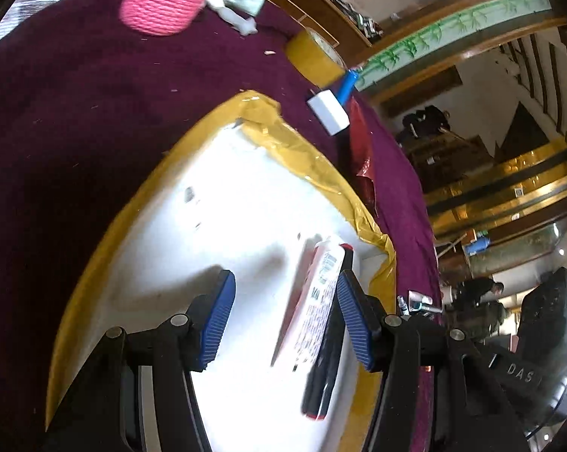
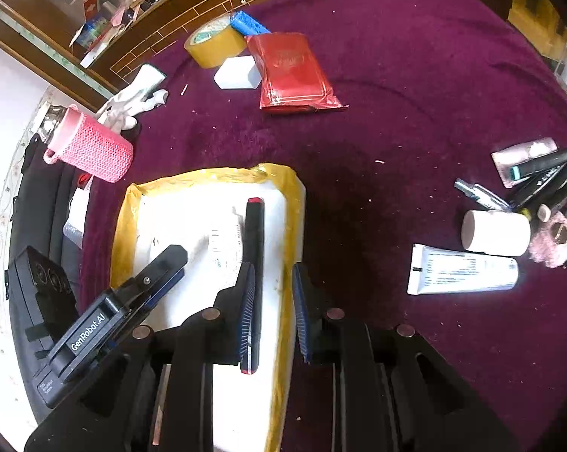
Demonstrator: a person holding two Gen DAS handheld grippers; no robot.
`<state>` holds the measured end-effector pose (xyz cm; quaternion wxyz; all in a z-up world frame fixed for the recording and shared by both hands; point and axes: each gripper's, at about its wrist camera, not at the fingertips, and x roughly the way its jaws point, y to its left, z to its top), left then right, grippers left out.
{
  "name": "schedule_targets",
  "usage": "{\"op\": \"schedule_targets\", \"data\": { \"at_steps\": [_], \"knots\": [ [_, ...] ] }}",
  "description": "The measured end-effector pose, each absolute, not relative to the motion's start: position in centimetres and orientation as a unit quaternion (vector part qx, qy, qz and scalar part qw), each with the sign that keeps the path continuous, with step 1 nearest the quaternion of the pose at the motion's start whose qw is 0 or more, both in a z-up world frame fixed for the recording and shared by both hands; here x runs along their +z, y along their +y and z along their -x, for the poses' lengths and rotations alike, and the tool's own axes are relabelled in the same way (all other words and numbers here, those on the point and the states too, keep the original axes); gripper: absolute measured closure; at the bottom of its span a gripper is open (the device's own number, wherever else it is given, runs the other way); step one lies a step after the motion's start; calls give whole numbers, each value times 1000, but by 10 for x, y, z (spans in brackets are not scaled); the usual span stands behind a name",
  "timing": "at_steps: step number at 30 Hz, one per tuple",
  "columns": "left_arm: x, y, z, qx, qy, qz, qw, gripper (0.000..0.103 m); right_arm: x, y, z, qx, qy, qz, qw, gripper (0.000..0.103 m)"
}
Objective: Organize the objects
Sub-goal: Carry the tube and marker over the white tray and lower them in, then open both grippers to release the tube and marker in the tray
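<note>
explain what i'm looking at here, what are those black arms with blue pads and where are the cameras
There is no robot. A person holds a tool in each hand, each with two blue-padded jaws and a camera looking along them. One picture comes from the left gripper, the other from the right gripper. Both hang over a white tray on a purple cloth. A black marker and a tube lie in the tray. Both pairs of jaws are open and hold nothing. Nearby are a pink bottle and a tape roll.
</note>
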<state>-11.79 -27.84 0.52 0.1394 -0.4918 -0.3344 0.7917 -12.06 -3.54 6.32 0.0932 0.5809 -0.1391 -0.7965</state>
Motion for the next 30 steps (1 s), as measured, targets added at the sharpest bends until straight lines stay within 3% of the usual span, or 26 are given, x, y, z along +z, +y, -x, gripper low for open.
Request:
{"op": "schedule_targets", "data": {
  "at_steps": [7, 12, 15, 20, 24, 30],
  "knots": [
    [9, -274, 86, 795, -300, 506, 145, 53, 63, -38, 98, -793, -135, -585, 102, 84],
    [62, -298, 63, 833, -286, 445, 162, 52, 64, -34, 87, -796, -137, -581, 101, 84],
    [80, -327, 52, 871, -266, 404, 88, 40, 63, -32, 83, -799, -132, -578, 95, 84],
    [48, -369, 49, 856, -270, 441, -20, 37, 47, -31, 78, -784, -141, -597, 94, 84],
    [11, -376, 46, 820, -291, 491, -46, 37, 30, -40, 77, -761, -157, -618, 117, 84],
    [8, -372, 30, 819, -291, 492, -35, 37, 29, -61, 75, -764, -121, -621, 127, 59]
  ]
}}
